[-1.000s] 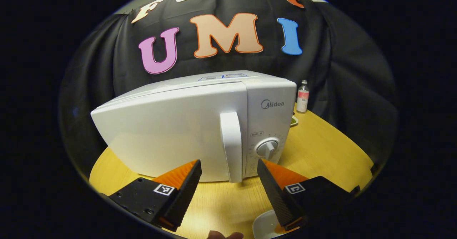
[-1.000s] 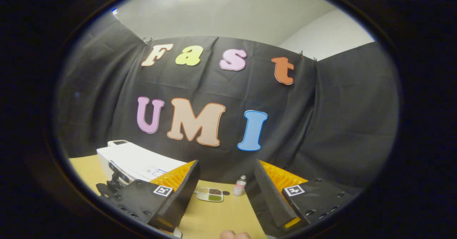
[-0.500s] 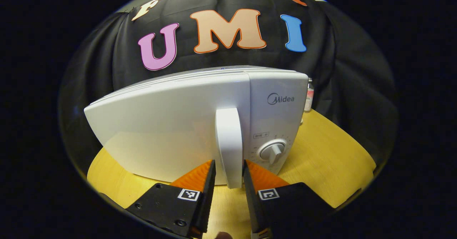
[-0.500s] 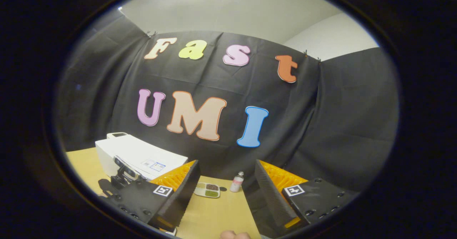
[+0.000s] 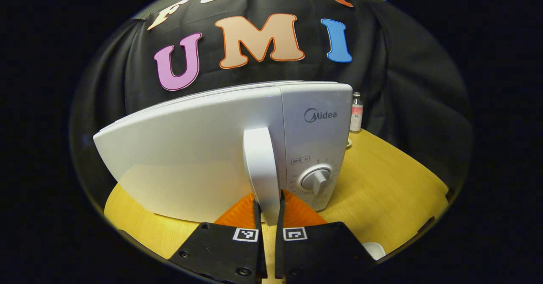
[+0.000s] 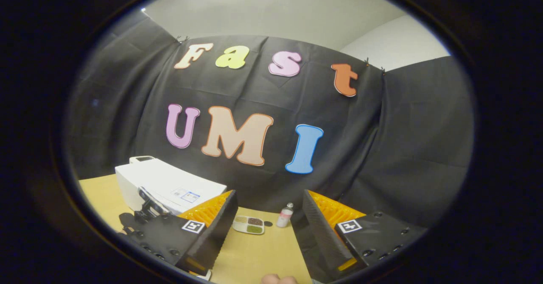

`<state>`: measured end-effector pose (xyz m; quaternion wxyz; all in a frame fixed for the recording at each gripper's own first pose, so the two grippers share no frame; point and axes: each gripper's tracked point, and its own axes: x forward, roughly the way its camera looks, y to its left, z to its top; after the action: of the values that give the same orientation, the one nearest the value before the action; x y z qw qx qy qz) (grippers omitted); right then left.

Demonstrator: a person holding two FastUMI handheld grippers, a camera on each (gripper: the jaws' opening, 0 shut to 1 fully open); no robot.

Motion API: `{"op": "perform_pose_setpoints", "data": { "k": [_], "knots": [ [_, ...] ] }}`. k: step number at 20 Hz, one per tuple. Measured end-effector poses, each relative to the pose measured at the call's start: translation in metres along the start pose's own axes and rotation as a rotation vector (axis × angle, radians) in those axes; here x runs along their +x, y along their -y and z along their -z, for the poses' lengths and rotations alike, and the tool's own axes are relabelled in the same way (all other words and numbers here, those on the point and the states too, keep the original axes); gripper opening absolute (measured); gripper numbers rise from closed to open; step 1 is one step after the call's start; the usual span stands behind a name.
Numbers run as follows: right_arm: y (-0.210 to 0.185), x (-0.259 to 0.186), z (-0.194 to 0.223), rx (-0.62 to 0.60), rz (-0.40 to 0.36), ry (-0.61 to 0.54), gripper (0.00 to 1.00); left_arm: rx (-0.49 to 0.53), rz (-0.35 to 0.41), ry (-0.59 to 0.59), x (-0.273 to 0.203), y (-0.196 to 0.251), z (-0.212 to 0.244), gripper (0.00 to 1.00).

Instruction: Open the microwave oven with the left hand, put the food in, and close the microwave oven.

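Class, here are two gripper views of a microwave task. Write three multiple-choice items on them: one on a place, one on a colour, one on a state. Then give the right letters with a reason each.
1. Where does the small bottle stand?
A. on top of the microwave
B. on the table, beside the microwave's control-panel side
C. between the right gripper's fingers

2. What colour is the microwave?
A. white
B. black
C. red

3. What is the left gripper doing?
A. hanging open above the dial
B. shut on a plate
C. shut on the door handle

Answers:
1 B: the left gripper view shows it on the wooden table past the panel.
2 A: its door and panel are white.
3 C: both fingers press the handle's lower end.
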<state>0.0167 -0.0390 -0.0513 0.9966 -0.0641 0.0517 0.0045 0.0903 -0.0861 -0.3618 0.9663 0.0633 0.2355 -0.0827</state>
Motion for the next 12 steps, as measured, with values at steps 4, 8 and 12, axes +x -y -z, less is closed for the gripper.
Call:
{"op": "perform_pose_setpoints", "data": {
  "k": [4, 8, 12],
  "knots": [
    [-0.0059, -0.0018, -0.0004, -0.003, -0.017, 0.005, 0.97, -0.001, -0.015, -0.003, -0.0015, -0.0029, 0.0012, 0.04],
    [-0.0068, -0.0049, -0.0048, -0.002, -0.025, 0.015, 0.97, 0.001, 0.013, -0.019, -0.0027, -0.001, 0.0012, 0.03],
    [-0.0017, -0.0055, -0.0075, 0.003, -0.019, 0.023, 0.97, 0.009, 0.047, -0.034, -0.0046, 0.0021, 0.0025, 0.03]
  ]
}}
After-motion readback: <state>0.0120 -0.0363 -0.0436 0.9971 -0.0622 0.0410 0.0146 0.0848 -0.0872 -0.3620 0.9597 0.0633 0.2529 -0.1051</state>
